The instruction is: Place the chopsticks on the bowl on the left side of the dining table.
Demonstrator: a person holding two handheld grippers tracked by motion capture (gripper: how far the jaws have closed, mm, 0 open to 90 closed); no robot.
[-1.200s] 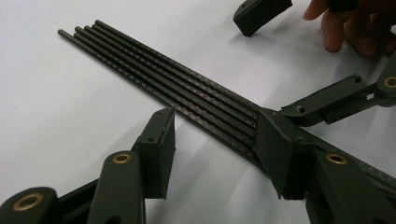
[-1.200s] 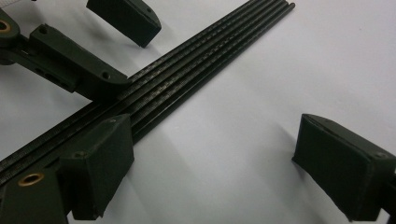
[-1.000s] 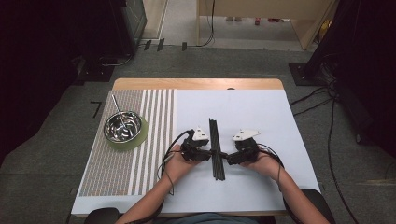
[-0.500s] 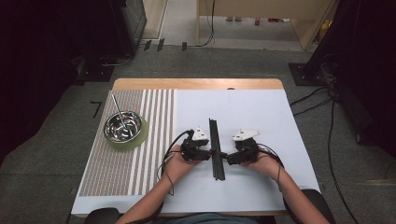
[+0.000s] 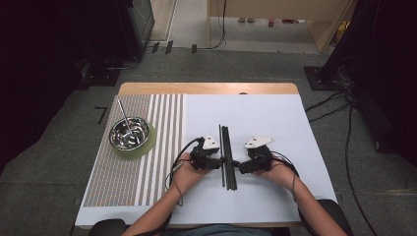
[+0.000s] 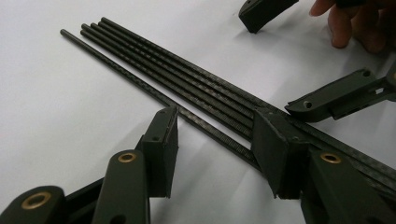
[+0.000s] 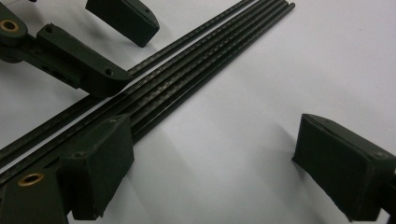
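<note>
Several thin black rods [image 5: 227, 156] lie side by side on the white sheet [image 5: 275, 118]. My left gripper [image 5: 220, 161] comes at them from the left. In the left gripper view its jaws have just been closing and stand open [image 6: 217, 149]. One rod [image 6: 140, 84], set slightly apart from the bundle [image 6: 196, 74], runs between the pads without being pressed. The right-hand pad [image 6: 275, 158] sits over the bundle. My right gripper [image 5: 240, 165] faces it from the other side, wide open [image 7: 219, 168], one pad [image 7: 98, 163] over the rods [image 7: 196, 60].
At the left, a steel bowl [image 5: 129, 133] with a metal stick in it stands on a green coaster on a striped mat [image 5: 123, 182]. The table's wooden far edge [image 5: 206, 88] borders the white sheet. Cables run over the floor at the right.
</note>
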